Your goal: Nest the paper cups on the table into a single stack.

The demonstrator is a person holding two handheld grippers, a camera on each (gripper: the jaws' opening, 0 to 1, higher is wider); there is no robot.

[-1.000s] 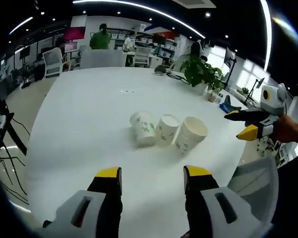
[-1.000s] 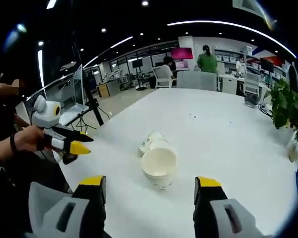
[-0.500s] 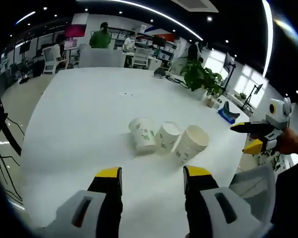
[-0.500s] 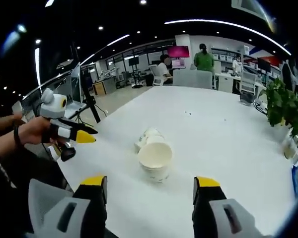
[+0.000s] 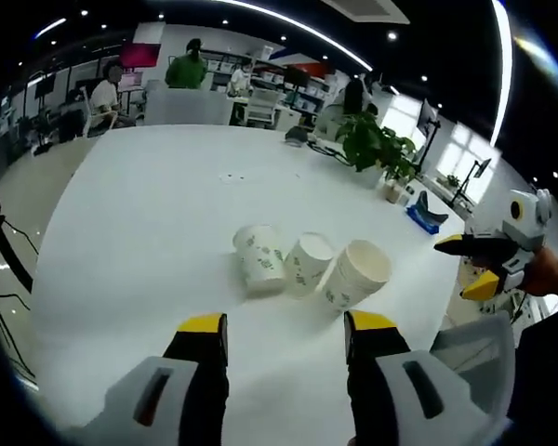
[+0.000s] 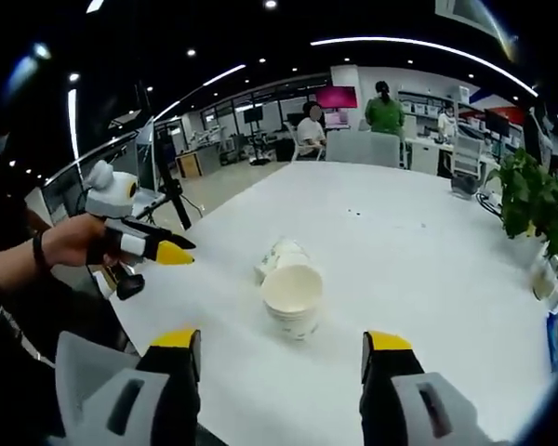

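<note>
Lying on their sides on the big white table [image 5: 149, 204], three lots of paper cups sit in a row in the left gripper view. The left cup [image 5: 257, 261] touches the middle cup [image 5: 303, 263], and the cup stack [image 5: 355, 273] with its mouth up lies just beside the middle cup. The left gripper [image 5: 285, 327] hangs near the cups with its yellow-tipped jaws wide apart and nothing between them. Past the cup stack, a hand holds the right gripper [image 5: 471, 265], its jaws parted too. A green plant [image 5: 379, 149] stands behind the cups. In the right gripper view, the cup stack [image 6: 292, 299] points its round mouth at us, with the other cups [image 6: 279, 255] behind it. The right gripper [image 6: 281, 342] is spread wide and empty near the cup stack. The left gripper [image 6: 167, 252] floats beside the cups, held by a hand [image 6: 67, 243].
</note>
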